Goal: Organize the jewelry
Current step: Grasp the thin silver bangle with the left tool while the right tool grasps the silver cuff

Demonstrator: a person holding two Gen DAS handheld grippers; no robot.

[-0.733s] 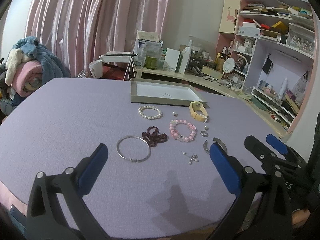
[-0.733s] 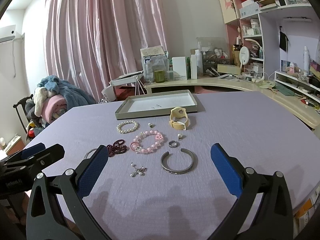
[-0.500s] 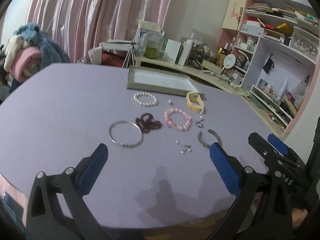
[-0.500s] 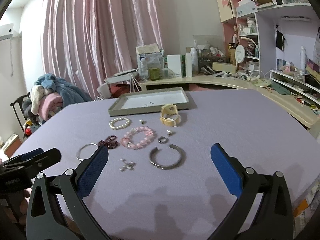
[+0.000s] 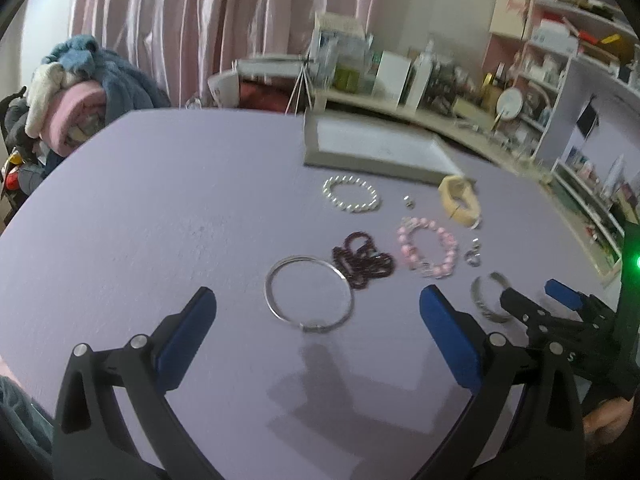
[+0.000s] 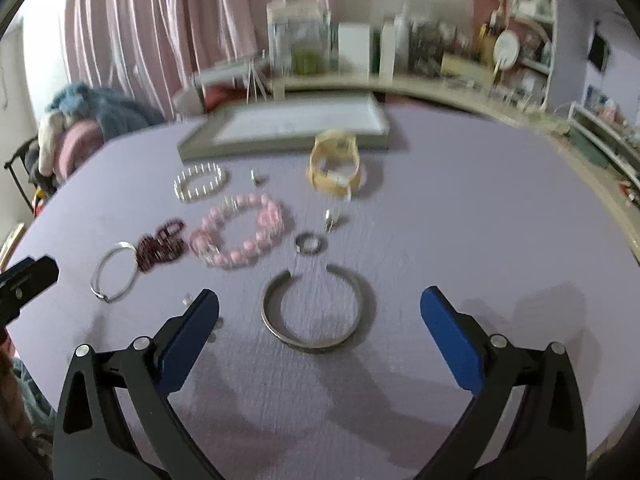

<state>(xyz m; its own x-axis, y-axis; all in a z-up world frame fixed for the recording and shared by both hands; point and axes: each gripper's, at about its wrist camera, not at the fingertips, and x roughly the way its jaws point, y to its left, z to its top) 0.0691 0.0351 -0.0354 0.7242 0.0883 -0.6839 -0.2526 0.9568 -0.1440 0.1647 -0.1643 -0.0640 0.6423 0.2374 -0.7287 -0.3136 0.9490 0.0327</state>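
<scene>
Both tongs, released and empty, have advanced: left gripper (image 5: 316, 312) frames the silver bangle (image 5: 309, 293) at frame centre, right gripper (image 6: 320, 312) the open cuff (image 6: 318, 309), so pickup is imminent.

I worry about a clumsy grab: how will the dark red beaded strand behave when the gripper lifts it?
The dark red beaded strand lies bunched in loose loops, so it is probably floppy and would dangle. Its small beads look light. One loop lies close against the thin silver bangle, so that may get nudged.
</scene>
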